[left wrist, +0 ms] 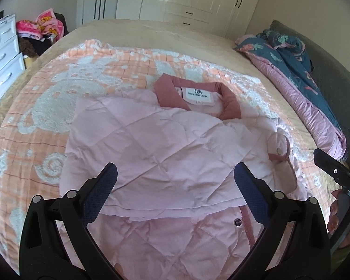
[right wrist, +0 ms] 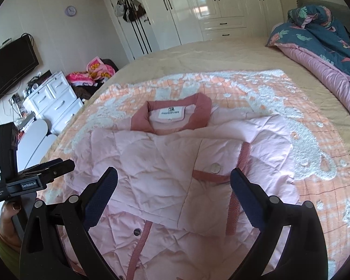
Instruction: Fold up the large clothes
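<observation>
A pale pink quilted jacket (left wrist: 170,149) with a darker pink collar (left wrist: 198,93) lies front up on an orange and white blanket (left wrist: 58,107) on the bed. Both sleeves are folded across its chest. It also shows in the right wrist view (right wrist: 175,175), with a snap cuff (right wrist: 215,169) on top. My left gripper (left wrist: 175,182) is open and empty, hovering above the jacket's lower half. My right gripper (right wrist: 173,184) is open and empty, hovering above the same area. Each gripper shows at the edge of the other's view.
A rolled blue and pink duvet (left wrist: 303,70) lies along the bed's right side. White drawers (right wrist: 56,100) and a pile of pink clothes (right wrist: 93,72) stand left of the bed. White wardrobes (right wrist: 210,7) line the far wall.
</observation>
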`<state>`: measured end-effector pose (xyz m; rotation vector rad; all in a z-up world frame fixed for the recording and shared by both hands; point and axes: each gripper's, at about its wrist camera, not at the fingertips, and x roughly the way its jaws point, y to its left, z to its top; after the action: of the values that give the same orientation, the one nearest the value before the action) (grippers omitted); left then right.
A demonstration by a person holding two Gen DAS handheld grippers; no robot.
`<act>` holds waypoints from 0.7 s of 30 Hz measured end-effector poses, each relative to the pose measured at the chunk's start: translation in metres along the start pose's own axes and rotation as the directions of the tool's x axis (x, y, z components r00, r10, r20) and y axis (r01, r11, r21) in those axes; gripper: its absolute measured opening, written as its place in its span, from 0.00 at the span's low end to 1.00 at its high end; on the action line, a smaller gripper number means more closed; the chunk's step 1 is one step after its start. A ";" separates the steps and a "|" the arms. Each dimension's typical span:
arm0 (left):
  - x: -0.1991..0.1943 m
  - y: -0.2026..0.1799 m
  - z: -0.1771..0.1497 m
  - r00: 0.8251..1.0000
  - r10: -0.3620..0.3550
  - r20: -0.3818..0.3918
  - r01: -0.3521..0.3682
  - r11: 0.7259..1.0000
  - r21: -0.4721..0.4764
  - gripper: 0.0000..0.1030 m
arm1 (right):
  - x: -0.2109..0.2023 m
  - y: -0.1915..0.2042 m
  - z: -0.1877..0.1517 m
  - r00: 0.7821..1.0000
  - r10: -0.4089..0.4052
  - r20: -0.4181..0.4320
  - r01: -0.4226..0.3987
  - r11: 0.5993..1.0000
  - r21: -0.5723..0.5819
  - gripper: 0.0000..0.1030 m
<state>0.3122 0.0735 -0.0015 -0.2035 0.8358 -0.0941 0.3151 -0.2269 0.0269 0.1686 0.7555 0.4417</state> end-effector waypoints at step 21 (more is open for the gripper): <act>-0.073 -0.003 -0.015 0.994 -0.056 0.090 0.058 0.998 -0.028 0.91 | -0.068 0.009 -0.014 0.998 -0.006 0.069 0.006 1.000 -0.010 0.96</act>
<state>0.2522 0.0802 0.0421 -0.2584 0.7430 -0.1252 0.2586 -0.2497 0.0617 0.1713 0.6853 0.4320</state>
